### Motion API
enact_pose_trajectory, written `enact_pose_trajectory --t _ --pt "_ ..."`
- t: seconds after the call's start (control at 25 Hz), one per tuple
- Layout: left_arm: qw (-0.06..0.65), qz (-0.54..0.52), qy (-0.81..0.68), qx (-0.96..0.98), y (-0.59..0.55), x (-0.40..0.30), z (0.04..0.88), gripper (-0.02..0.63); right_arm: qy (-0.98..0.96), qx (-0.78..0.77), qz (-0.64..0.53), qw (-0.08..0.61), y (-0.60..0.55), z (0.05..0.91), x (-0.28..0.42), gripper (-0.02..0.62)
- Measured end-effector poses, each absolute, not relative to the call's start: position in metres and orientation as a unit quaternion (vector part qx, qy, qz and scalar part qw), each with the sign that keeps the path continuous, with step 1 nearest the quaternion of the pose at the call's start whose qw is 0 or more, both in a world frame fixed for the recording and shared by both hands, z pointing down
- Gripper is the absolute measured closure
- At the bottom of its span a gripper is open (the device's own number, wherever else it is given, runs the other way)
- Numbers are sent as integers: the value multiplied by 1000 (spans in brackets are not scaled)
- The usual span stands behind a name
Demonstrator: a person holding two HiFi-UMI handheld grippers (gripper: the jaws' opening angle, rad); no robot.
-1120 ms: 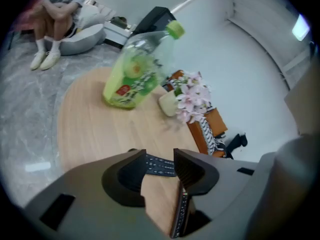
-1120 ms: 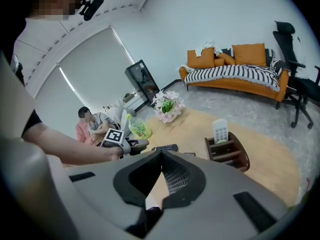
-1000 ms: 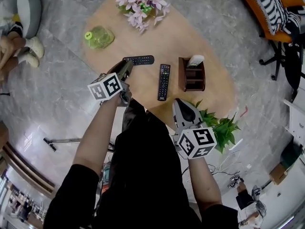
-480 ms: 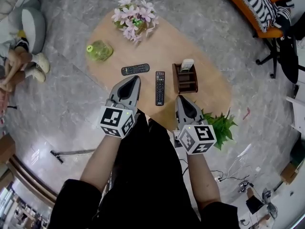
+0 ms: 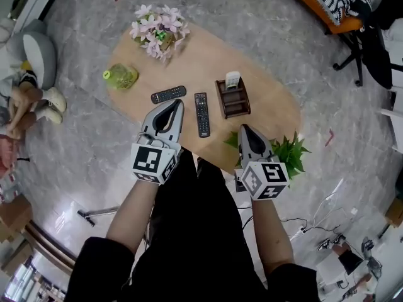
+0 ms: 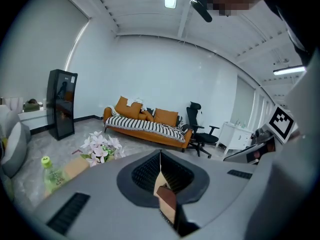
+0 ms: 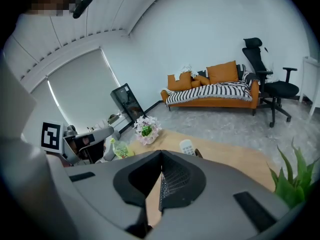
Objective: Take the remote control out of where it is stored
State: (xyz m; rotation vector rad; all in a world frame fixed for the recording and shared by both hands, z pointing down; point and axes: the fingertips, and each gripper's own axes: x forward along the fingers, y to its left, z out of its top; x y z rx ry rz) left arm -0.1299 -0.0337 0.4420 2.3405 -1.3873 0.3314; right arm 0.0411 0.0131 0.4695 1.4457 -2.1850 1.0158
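A brown wooden holder (image 5: pixel 234 102) stands on the oval wooden table (image 5: pixel 271 106) with a white remote (image 5: pixel 232 78) upright in its far slot. Two black remotes lie flat to its left: one (image 5: pixel 168 94) crosswise, the other (image 5: pixel 201 114) lengthwise. My left gripper (image 5: pixel 179 104) hovers at the table's near edge, just short of the crosswise remote, jaws shut and empty. My right gripper (image 5: pixel 242 129) hangs over the near edge below the holder, jaws together on nothing. In the right gripper view the white remote (image 7: pixel 187 146) shows past the shut jaws (image 7: pixel 161 156).
Pink flowers (image 5: pixel 154 30) and a green bottle (image 5: pixel 119 75) stand at the table's far left. A potted green plant (image 5: pixel 291 153) sits by the right gripper. An orange sofa (image 6: pixel 145 124) and a black office chair (image 6: pixel 200 129) stand beyond the table.
My left gripper drew back from the crosswise black remote toward my body and its jaws shut empty. That remote stays on the table. The right gripper barely moved.
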Motion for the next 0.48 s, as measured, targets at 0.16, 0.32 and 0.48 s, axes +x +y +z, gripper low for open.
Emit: enact_pose_trajectory --t 0.16,0.32,0.48 --pt "196 137 -455 858 -39 -102 449 598 -761 516 361 156 16 468 54 588" --pt "202 178 -400 876 -48 -67 475 597 -750 529 369 145 22 469 73 588" --pt "209 210 -353 888 -65 -32 502 558 -733 552 373 136 29 470 100 588"
